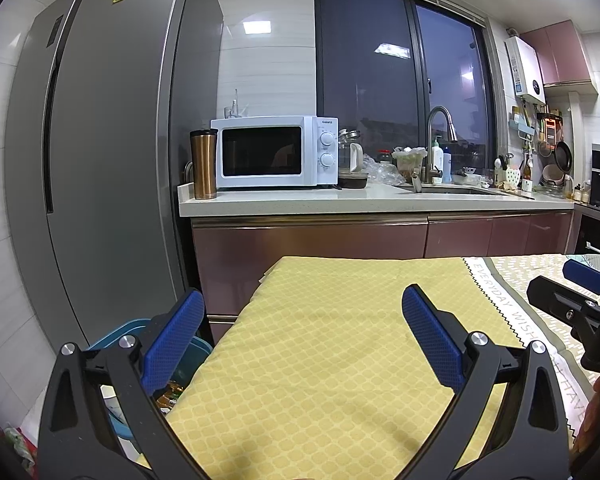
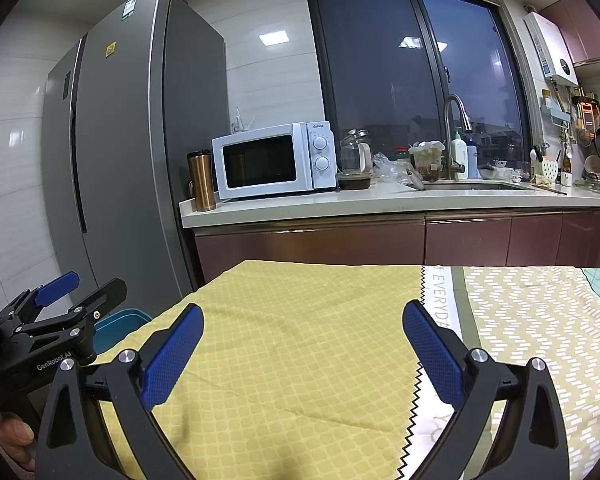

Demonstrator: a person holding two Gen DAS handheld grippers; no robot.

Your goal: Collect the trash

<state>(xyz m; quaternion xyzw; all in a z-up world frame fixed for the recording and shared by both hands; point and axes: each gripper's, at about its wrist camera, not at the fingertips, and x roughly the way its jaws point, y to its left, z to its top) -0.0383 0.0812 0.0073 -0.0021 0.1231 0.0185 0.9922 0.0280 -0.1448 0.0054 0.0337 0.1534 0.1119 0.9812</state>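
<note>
Both hand-held grippers hover side by side over a table draped in a yellow cloth with a pale lattice print (image 1: 332, 344), and both carry nothing: the left gripper (image 1: 304, 320) has its 2 blue ribbed pads (image 1: 430, 336) spread wide apart, and the right gripper (image 2: 302, 336) shows the same wide gap between its own pads, with only cloth visible through each opening. Held level and pointing forward toward the kitchen counter, they look poised for a search, not for a grasp, since no loose scrap shows on the yellow cloth or on the beige chevron-patterned cloth (image 2: 540, 320) lying beside it to the right. What the task concerns most plainly sits low at the left edge of the table: a blue plastic bin (image 1: 118, 338), partly hidden behind the left gripper's finger, with what appear to be wrappers (image 1: 172, 392) inside it. Its place beside the table, just below the cloth's edge, would suit dropping rubbish from the tabletop. Crumpled clear plastic (image 2: 390, 168) lies on the white counter between the white microwave (image 2: 274, 160) and the steel sink tap (image 2: 454, 136), well apart from both grippers, and may be a candidate for collection.
</note>
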